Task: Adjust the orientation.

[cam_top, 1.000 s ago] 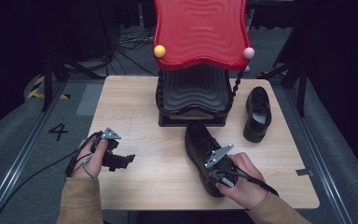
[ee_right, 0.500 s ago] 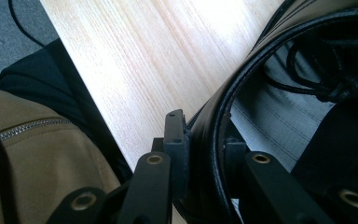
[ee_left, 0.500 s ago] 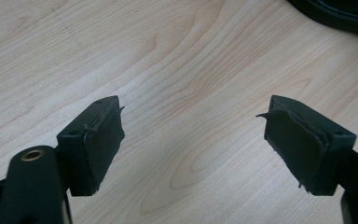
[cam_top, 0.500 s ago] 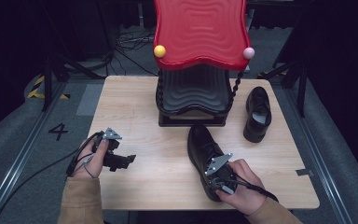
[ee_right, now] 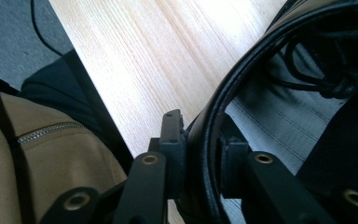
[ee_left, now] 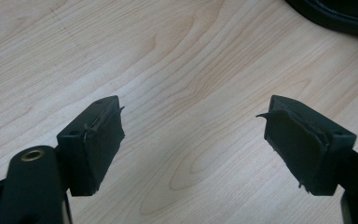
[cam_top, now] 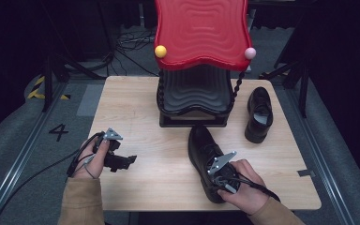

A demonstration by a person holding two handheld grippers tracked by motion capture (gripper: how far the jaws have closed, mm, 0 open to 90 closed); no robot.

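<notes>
I start at the near edge of the table (cam_top: 136, 192), where my right gripper (cam_top: 225, 176) sits over the heel of the near black shoe (cam_top: 201, 147); in the right gripper view the jaws stand on both sides of the shoe's heel rim (ee_right: 205, 140), one outside the leather and one inside the opening, which is why I came from behind the heel, because the collar is the only thin edge a gripper can straddle; the jaws have just been opening a little with the rim between them, so I judge the grip is loosening and the pads do not clearly press any more. The shoe lies with its toe pointing to the far side, toward the rack (cam_top: 194, 101), so I believe it is meant to go there next.

My left gripper (cam_top: 122, 161) rests near the near-left part of the table; its jaws are wide apart with only bare wood between them, kept aside so it does not disturb the work.

Farther, the black rack with its red wavy top (cam_top: 201, 33) stands at the middle of the far edge; the second black shoe (cam_top: 258, 115) waits near the far-right corner, well apart from the first.
</notes>
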